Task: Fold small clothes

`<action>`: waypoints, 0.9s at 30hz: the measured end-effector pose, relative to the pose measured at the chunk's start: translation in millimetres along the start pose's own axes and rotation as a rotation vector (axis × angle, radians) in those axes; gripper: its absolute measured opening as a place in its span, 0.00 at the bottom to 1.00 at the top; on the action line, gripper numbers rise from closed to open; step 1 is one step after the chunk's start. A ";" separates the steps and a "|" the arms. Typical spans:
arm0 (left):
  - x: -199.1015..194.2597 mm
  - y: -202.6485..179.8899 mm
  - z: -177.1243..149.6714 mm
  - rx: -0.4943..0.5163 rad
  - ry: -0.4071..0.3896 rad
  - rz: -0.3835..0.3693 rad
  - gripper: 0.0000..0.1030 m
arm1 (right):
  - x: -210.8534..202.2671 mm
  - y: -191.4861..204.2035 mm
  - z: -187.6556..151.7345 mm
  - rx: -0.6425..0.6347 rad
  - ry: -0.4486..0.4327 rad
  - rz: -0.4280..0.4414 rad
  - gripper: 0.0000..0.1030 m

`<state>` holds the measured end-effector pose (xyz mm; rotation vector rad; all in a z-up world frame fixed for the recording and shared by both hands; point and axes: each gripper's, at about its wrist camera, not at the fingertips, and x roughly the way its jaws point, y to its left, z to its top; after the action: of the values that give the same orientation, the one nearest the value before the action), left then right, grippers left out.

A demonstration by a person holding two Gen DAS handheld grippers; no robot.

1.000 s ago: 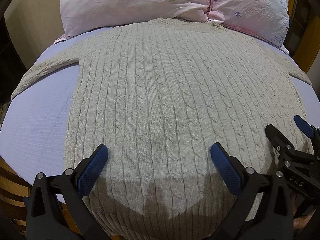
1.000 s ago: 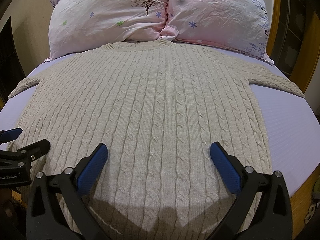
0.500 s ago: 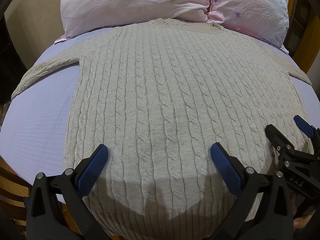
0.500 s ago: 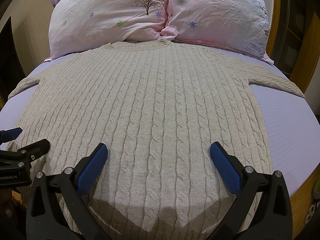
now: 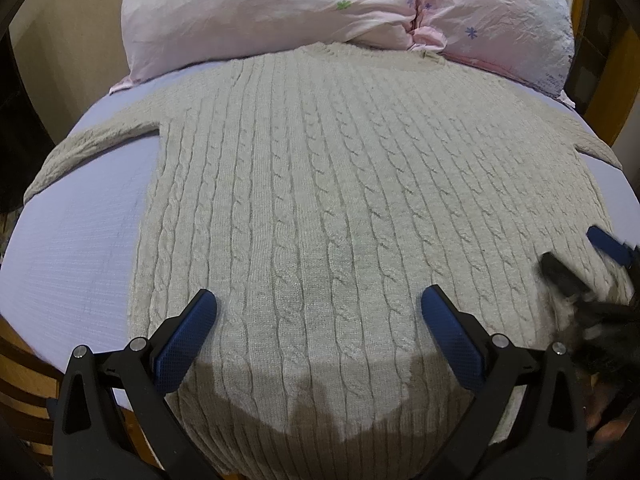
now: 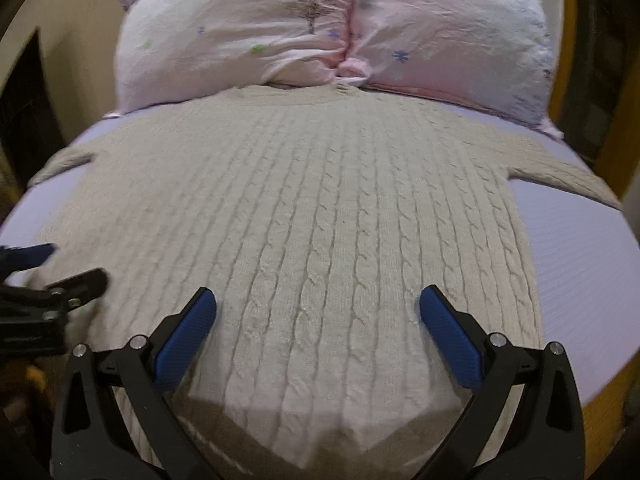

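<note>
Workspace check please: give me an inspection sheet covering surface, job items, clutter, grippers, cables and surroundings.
Surface: lavender bed sheet, smooth, bare on both sides of the garment.
Job's things: one beige cable-knit sweater spread flat, neckline toward the pillows, both sleeves stretched outward; no fold made yet.
Clutter: two pink flower-print pillows at the head of the bed, touching the neckline.
Grippers: left gripper open, over the hem, holding nothing; right gripper open, over the hem, holding nothing. The right-wrist view is blurred.
Cables: nothing seen.
Surroundings: wooden bed frame at the edges, beige wall beyond the pillows.
</note>
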<state>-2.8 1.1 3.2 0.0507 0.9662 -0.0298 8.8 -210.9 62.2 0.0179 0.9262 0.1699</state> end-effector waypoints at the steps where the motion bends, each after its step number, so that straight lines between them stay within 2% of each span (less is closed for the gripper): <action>1: -0.9 0.5 -1.7 0.003 -0.006 -0.003 0.99 | -7.3 -10.5 6.5 0.031 -0.017 0.015 0.98; 3: -1.0 0.5 0.1 0.016 -0.017 -0.010 0.99 | -28.9 -39.4 22.5 0.106 -0.078 0.031 0.98; 5: 0.2 0.5 -1.9 0.022 -0.005 -0.022 0.99 | -49.2 -97.5 47.6 0.240 -0.150 -0.032 0.98; 7: 1.0 5.7 8.7 0.015 -0.014 -0.074 0.99 | -52.3 -160.7 65.1 0.388 -0.174 -0.100 0.98; 8: -2.1 12.0 15.5 0.001 -0.050 -0.124 0.99 | -48.1 -191.0 70.8 0.459 -0.172 -0.127 0.98; 10: -9.4 21.6 22.4 -0.018 -0.119 -0.178 0.99 | -33.9 -255.9 78.4 0.615 -0.155 -0.184 0.88; 11: -13.4 28.1 27.3 -0.030 -0.159 -0.203 0.99 | -25.3 -291.3 80.1 0.709 -0.145 -0.206 0.73; 12: -18.1 38.3 33.9 -0.048 -0.216 -0.234 0.99 | -16.1 -324.2 80.1 0.801 -0.132 -0.211 0.63; 14: -22.0 54.0 42.8 -0.077 -0.288 -0.261 0.99 | 0.3 -375.8 75.2 0.966 -0.117 -0.199 0.57; 16: -22.2 72.6 53.7 -0.115 -0.339 -0.256 0.99 | 14.4 -416.4 67.0 1.117 -0.122 -0.181 0.53; 19: -18.2 98.2 67.8 -0.171 -0.368 -0.246 0.99 | 30.9 -455.8 61.6 1.244 -0.139 -0.179 0.43; 22: -15.3 121.4 75.1 -0.229 -0.391 -0.228 0.99 | 40.5 -476.1 64.4 1.278 -0.184 -0.168 0.35; 24: -12.7 138.5 78.1 -0.279 -0.401 -0.210 0.99 | 50.6 -490.6 63.1 1.305 -0.192 -0.162 0.07; 26: -13.8 155.3 73.1 -0.329 -0.414 -0.199 0.99 | 51.3 -496.7 55.9 1.325 -0.210 -0.139 0.07; 27: -15.5 168.3 67.6 -0.365 -0.422 -0.197 0.99 | 49.7 -493.6 59.6 1.305 -0.225 -0.161 0.07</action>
<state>52.0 165.4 59.4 -0.3743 0.5398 -0.0428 153.7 -686.7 15.0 1.1404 0.6735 -0.5971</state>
